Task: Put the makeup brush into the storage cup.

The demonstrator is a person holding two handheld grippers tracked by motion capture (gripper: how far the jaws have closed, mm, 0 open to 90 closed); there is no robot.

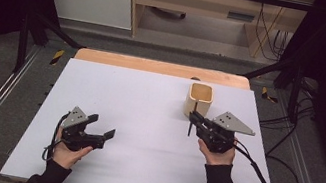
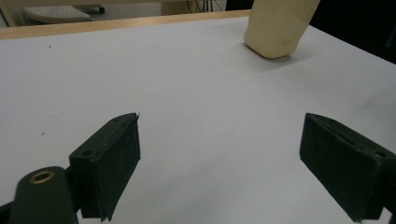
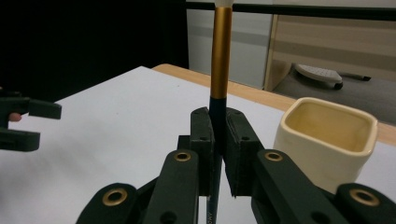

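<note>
My right gripper [image 1: 192, 119], right of frame centre, clamps an upright dark-and-gold pen [image 3: 220, 70] beside the cream square cup [image 1: 199, 98]. My left gripper [image 1: 102, 129], lower left, stands wide, empty.

Pen [image 3: 220, 51] upright in right claw [image 1: 193, 119]; cup [image 1: 198, 99] just behind.

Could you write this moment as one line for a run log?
right tongs: shut on upright pen | left tongs: open, empty | cup: beside right tongs, empty
</note>
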